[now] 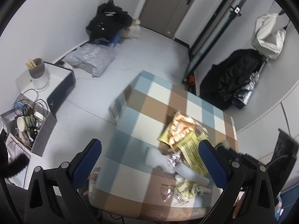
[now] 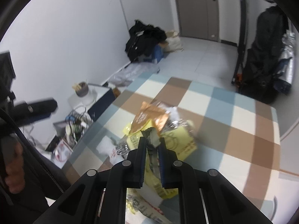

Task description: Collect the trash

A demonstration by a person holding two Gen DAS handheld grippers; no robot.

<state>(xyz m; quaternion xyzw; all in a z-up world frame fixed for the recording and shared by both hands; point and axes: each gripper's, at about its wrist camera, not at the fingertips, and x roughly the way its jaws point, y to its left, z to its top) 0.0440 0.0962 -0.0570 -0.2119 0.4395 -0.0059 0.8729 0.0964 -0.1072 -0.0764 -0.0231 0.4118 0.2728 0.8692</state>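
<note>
A heap of trash lies on the checkered table (image 1: 142, 100): a yellow snack wrapper (image 1: 179, 130), silver foil (image 1: 173, 158) and clear plastic (image 1: 168, 192). My left gripper (image 1: 151, 160) is open above the table's near edge, with the heap by its right finger. In the right wrist view my right gripper (image 2: 152, 141) is shut on a crumpled grey-white scrap (image 2: 152, 134), held over a yellow bag (image 2: 179, 140) and an orange wrapper (image 2: 149, 115) on the table (image 2: 233, 121).
A grey basket (image 1: 37, 130) with cables and a cup stands on the floor at left, by a white box (image 1: 59, 82) and a bin (image 1: 39, 74). Bags and black clothes (image 1: 110, 22) lie by the far wall. A black coat (image 1: 229, 78) hangs right.
</note>
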